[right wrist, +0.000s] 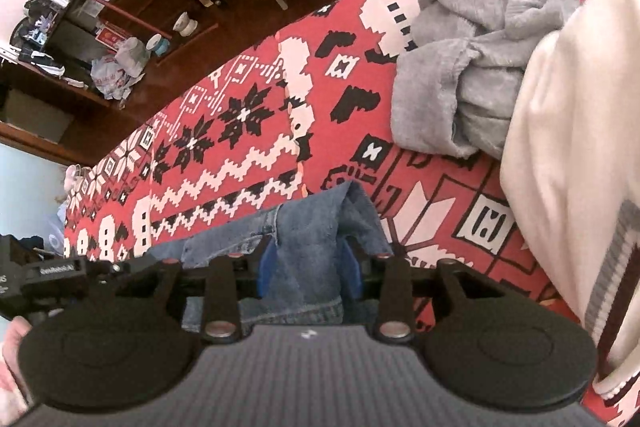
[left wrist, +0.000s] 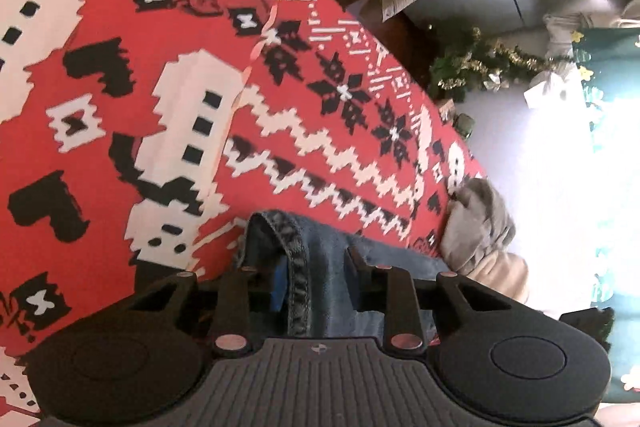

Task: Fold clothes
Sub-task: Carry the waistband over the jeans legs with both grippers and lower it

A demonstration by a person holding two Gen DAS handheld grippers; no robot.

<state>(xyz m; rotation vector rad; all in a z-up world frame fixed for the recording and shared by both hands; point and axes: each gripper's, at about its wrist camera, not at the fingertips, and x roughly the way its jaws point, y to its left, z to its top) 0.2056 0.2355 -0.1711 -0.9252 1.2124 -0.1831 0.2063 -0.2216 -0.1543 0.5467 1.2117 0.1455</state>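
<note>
Denim jeans were pinched in both tongs, left gripper clamped on a stitched hem and right gripper on another edge, held up over the red patterned cloth (probably to straighten them for folding), with a grey sweater lying beyond the right one.

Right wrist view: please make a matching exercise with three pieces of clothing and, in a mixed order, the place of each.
Things:
1. blue denim jeans
2. grey fleece garment
3. cream knitted sweater

Places:
A. crumpled near the far edge of the red patterned tablecloth
B. between the fingers of the right gripper
C. along the right edge of the view

Pairs: 1-B, 2-A, 3-C
</note>
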